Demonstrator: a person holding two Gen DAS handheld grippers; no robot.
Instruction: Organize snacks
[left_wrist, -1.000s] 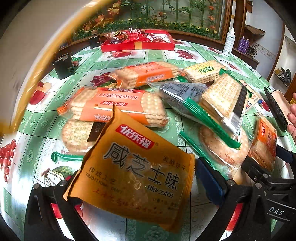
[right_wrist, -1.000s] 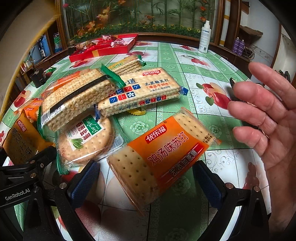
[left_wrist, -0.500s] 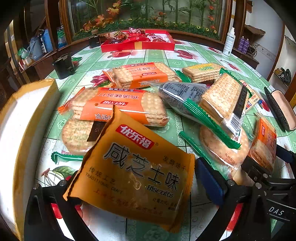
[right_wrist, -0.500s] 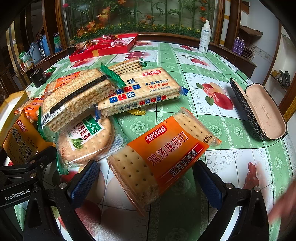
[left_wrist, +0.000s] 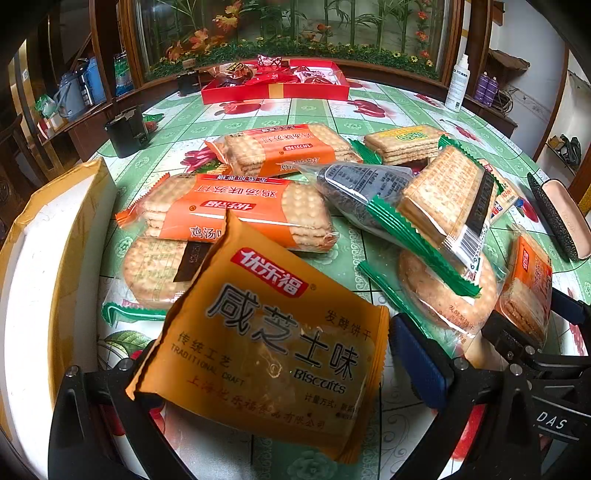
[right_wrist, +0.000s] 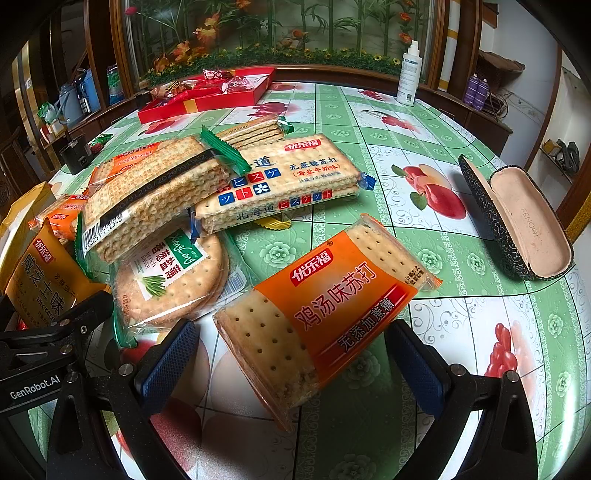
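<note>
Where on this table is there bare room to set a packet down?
Bare tablecloth runs between the red tray, the spray bottle and the glasses case. A narrower strip lies between the tray and the cracker pile. The left half is crowded: overlapping packets hemmed in by the white box.

Both wrist cameras look low and close across the green floral-clothed bench (left_wrist: 325, 110), sharing the yellow-orange foil biscuit packet (left_wrist: 266, 332) and the red tray (right_wrist: 221, 98).
</note>
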